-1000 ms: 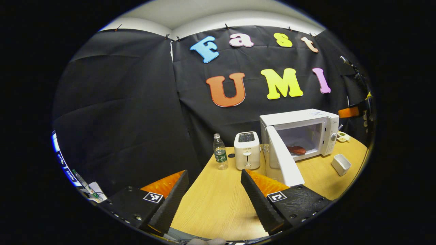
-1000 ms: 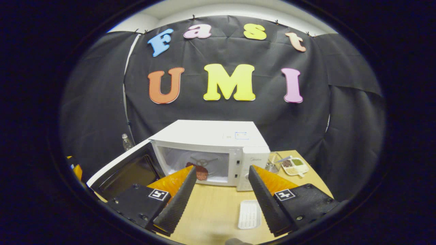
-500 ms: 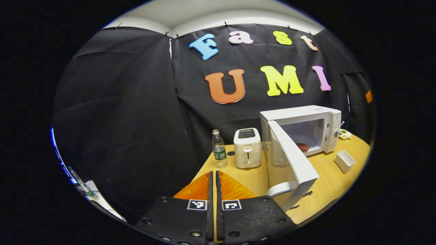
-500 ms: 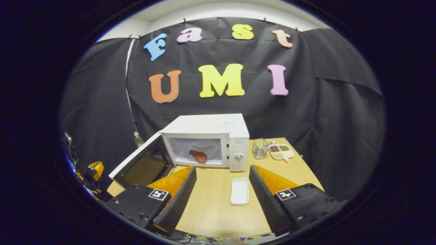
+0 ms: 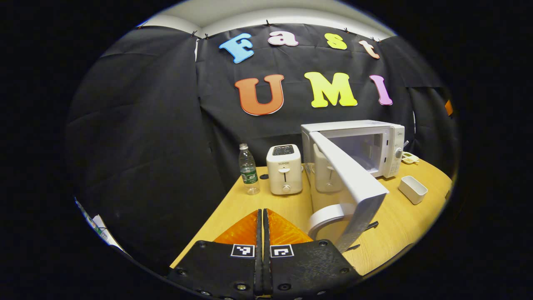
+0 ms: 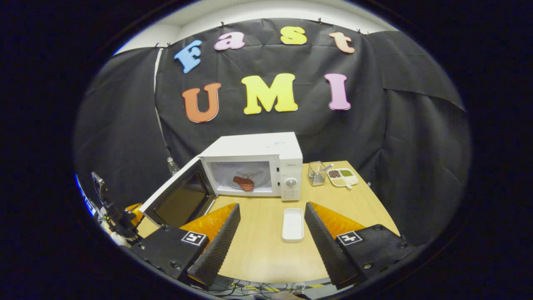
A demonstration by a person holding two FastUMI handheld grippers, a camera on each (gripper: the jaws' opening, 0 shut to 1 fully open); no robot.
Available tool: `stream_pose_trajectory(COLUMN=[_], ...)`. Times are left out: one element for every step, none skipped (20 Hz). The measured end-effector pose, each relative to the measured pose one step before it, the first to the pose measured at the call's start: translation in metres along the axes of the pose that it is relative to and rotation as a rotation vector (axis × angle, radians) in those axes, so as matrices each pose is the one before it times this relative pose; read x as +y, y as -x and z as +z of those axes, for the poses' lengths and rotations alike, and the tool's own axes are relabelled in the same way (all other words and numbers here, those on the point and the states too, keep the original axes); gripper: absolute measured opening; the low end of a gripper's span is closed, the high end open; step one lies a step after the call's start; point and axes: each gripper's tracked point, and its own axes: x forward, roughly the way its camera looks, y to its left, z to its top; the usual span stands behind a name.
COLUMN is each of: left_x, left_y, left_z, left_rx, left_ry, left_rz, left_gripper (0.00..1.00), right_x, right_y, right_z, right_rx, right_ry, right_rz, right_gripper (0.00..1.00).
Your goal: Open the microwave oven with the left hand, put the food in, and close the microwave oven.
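The white microwave [image 6: 254, 152] stands at the table's back with its door [image 6: 180, 199] swung open to the left. A reddish-brown piece of food [image 6: 243, 183] lies inside on the turntable. My right gripper [image 6: 272, 206] is open and empty, held back over the table in front of the oven. In the left gripper view, my left gripper [image 5: 263, 211] is shut with nothing between its fingers. It sits just left of the door's outer face [image 5: 350, 183], close to the curved handle [image 5: 328, 215]. The microwave [image 5: 366, 139] stands behind that door.
An empty white tray [image 6: 292, 218] lies in front of the microwave. A wire cup [image 6: 317, 173] and a divided dish [image 6: 343, 177] sit at the back right. A white toaster [image 5: 284, 168] and a water bottle [image 5: 248, 175] stand left of the oven.
My left gripper went from open to shut and drew nearer the door's outer side. My right gripper pulled back from the microwave, leaving the food inside.
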Motion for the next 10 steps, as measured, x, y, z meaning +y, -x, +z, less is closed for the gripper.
stream_pose_trajectory(left_x=[-0.00597,-0.00509,-0.00417,-0.00164,-0.00474,-0.00716,-0.00755,-0.00941,-0.01106,-0.01239], left_y=[-0.00010,-0.00171,-0.00063,-0.00043,-0.00064,0.00067,-0.00081,-0.00012,0.00064,-0.00021], left_z=[0.00086,0.00019,0.00198,0.00191,0.00418,0.00273,-0.00081,0.00004,0.00209,0.00149], left_rx=[-0.00362,0.00283,0.00069,-0.00185,-0.00726,-0.00240,0.01121,0.00385,-0.00406,0.00089], left_ry=[-0.00803,-0.00987,-0.00913,-0.01187,-0.00166,0.00535,-0.00030,-0.00574,-0.00865,-0.00715], left_rz=[-0.00472,-0.00785,0.00042,0.01210,-0.00807,-0.00915,-0.00710,-0.00867,-0.01455,-0.01274], left_gripper=[0.00,0.00,0.00,0.00,0.00,0.00,0.00,0.00,0.00,0.00], right_x=[-0.00220,-0.00333,-0.00493,-0.00451,0.00195,-0.00031,-0.00276,-0.00174,-0.00257,-0.00403], right_y=[0.00041,-0.00071,-0.00022,0.00035,0.00040,-0.00065,-0.00269,-0.00156,-0.00195,-0.00190], right_z=[-0.00277,-0.00209,-0.00279,-0.00283,0.00058,-0.00354,-0.00679,-0.00188,-0.00070,0.00041], right_rx=[0.00805,0.00888,0.00718,0.00242,-0.00266,0.01065,0.01359,0.00713,0.00298,0.00378], right_ry=[-0.00555,0.00195,0.01361,0.00717,-0.00868,-0.00731,-0.00524,-0.00734,-0.00750,-0.00202], right_rz=[-0.00240,-0.00353,-0.00968,-0.00690,0.01300,0.00818,0.00398,0.00958,0.00722,0.00452], right_gripper=[0.99,0.99,0.99,0.99,0.99,0.99,0.99,0.99,0.99,0.99])
